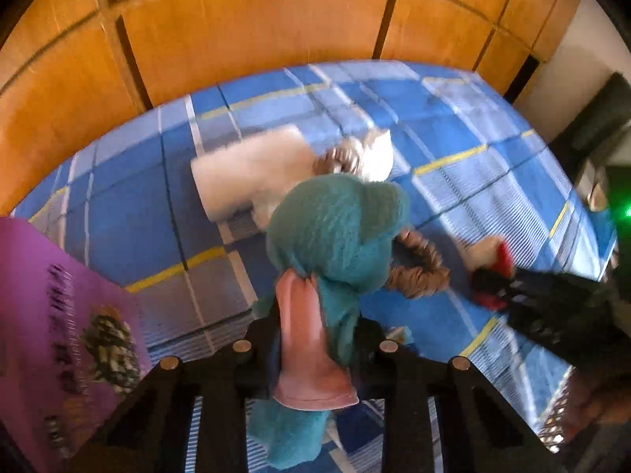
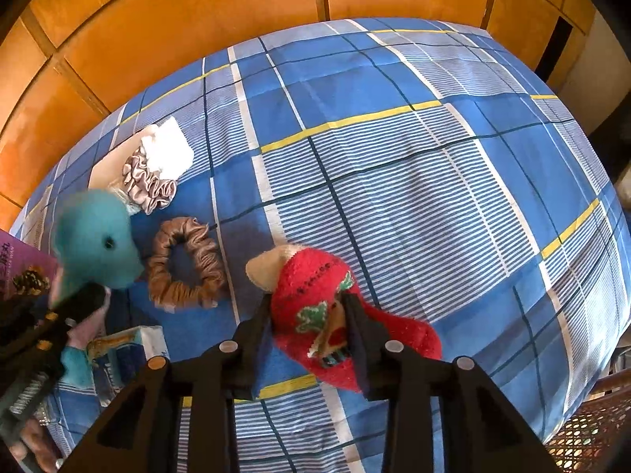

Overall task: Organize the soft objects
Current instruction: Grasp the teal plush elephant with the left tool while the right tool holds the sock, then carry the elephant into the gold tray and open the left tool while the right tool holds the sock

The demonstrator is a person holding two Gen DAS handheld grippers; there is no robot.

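Clamped between the 2 black fingers of the left gripper: a teal plush toy with a pink flipper hanging down, jaws drawn in close on its body. Lifted just above the blue plaid bedsheet, its head over the near edge of a white fluffy item.

Pinched in the right gripper: a red knitted sock with a cream cuff and green-and-white pattern, jaws nearly closed on its middle, toe and cuff lying on the sheet.

Between toy and sock, flat on the sheet: a brown satin scrunchie. Further back, a pale ruffled scrunchie touching a white folded cloth. At far left, a purple printed box. Behind the bed, orange wooden panelling.
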